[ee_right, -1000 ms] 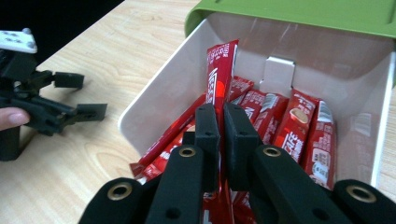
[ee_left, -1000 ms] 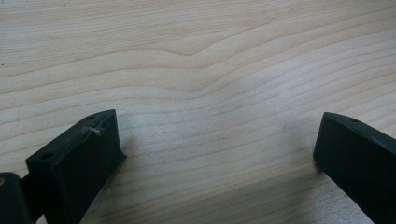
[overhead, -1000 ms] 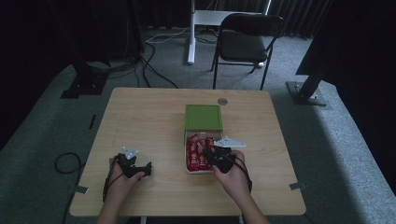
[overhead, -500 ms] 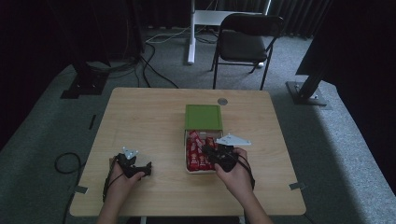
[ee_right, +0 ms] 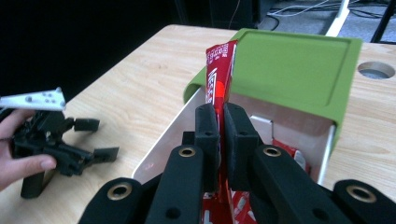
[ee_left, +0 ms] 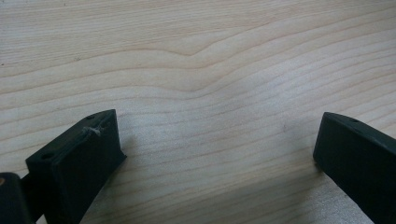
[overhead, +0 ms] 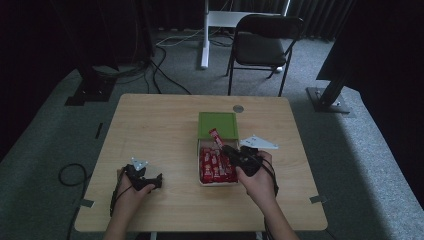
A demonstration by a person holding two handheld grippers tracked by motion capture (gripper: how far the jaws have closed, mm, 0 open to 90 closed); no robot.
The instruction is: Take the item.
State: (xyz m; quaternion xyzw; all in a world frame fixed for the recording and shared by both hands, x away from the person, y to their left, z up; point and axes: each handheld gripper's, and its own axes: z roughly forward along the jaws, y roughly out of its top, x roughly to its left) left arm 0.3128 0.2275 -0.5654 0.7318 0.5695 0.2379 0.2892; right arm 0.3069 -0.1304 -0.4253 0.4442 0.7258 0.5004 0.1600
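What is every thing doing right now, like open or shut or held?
Right claw: shut on red packet.
Red packet: held upright above the box.
Left claw: open, nothing between its jaws.
White box: open, red packets inside.
Green lid: slid back, box uncovered.

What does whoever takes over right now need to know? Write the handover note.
Right gripper: jaws shut on one red packet, held upright above the white box.
Left gripper: jaws open, nothing between them, resting on the table to the left of the box.
Things: more red packets lie in the box; its green lid lies at the box's far end.
Done: lid off, one packet gripped and lifted.
Left: probably carry this packet clear and set it down, then the rest.
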